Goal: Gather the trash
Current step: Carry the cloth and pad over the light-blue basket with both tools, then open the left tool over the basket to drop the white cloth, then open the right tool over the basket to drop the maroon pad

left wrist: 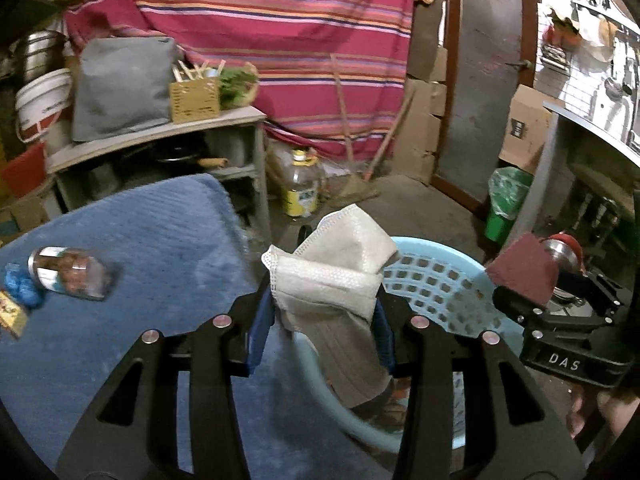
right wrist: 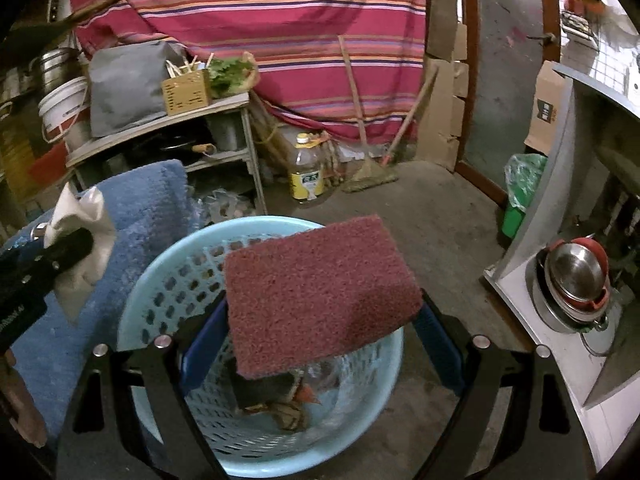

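Observation:
My left gripper (left wrist: 322,312) is shut on a crumpled white face mask (left wrist: 332,272) and holds it at the near rim of the light blue perforated basket (left wrist: 436,276). My right gripper (right wrist: 320,320) is shut on a maroon scouring pad (right wrist: 320,292), held flat above the basket (right wrist: 168,292). The basket's bottom holds some trash (right wrist: 288,408). The right gripper with the pad also shows in the left wrist view (left wrist: 524,276). The left gripper with the mask shows at the left of the right wrist view (right wrist: 80,248). A small glass jar (left wrist: 68,274) lies on the blue towel-covered surface (left wrist: 152,248).
A blue crumpled item (left wrist: 22,286) and a yellow packet (left wrist: 10,314) lie at the towel's left edge. A green bin with a bag (right wrist: 520,196) stands on the floor at right. A cooking-oil bottle (right wrist: 307,174), a broom (right wrist: 372,172), and a cluttered shelf (right wrist: 160,124) stand behind. Stacked metal bowls (right wrist: 576,280) sit at right.

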